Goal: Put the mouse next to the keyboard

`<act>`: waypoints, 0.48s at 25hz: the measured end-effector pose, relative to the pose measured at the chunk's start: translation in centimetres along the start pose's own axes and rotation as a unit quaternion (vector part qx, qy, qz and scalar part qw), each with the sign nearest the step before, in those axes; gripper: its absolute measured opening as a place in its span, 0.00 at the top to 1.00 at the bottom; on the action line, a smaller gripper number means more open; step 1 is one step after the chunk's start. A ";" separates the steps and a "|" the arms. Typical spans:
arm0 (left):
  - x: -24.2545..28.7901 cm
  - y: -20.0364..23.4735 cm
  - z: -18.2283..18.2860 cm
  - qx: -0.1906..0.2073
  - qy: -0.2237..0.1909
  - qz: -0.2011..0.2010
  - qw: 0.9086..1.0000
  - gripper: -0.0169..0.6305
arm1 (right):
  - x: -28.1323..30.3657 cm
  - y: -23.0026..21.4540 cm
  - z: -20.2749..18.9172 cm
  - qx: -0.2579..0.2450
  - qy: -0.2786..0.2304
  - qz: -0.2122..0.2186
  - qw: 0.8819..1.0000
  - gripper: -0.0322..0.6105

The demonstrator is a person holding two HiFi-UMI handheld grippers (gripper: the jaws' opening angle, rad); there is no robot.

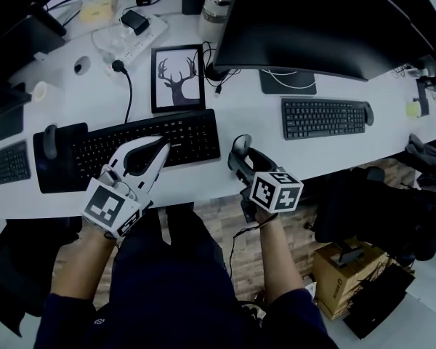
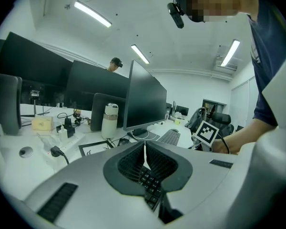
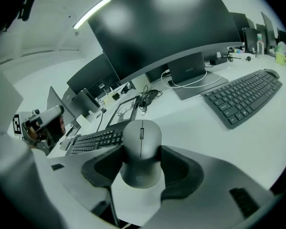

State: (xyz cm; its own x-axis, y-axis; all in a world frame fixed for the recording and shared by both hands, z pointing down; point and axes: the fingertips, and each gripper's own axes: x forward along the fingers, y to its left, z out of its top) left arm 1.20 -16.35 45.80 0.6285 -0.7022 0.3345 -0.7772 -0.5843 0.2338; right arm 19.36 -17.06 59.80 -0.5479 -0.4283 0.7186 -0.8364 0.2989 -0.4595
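Right gripper (image 1: 240,158) pinched the mouse (image 3: 141,149) just right of the keyboard (image 1: 131,147) (left gripper (image 2: 144,156) pressed together); setting down and releasing seemed next.

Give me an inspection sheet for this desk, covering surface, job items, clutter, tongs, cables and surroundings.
Surface: white desk, long, with several workstations.
Job's things: mouse gripped just right of the black keyboard.
Clutter: deer picture, bottle, power strip, second keyboard.
Tongs: right tongs closed on the mouse; left tongs shut, empty, over the black keyboard.
Cables: black lead from the power strip; white loop under the monitor.
Surroundings: wooden floor, cardboard box.
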 end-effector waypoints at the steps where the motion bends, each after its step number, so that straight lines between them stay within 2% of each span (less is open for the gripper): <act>1: -0.1 0.1 -0.1 -0.001 0.000 0.000 1.000 0.91 | 0.1 0.0 -0.1 -0.004 0.003 -0.004 1.000 0.55; 12: -1.4 1.3 -1.2 -0.012 0.000 0.007 1.000 0.91 | 1.4 -0.6 -1.2 -0.065 0.041 -0.064 0.995 0.55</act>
State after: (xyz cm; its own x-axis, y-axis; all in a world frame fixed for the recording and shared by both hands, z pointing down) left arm -0.79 -15.61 46.77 0.6178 -0.7100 0.3379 -0.7862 -0.5650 0.2503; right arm 19.12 -16.81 61.78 -0.4298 -0.4002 0.8094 -0.8865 0.3571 -0.2942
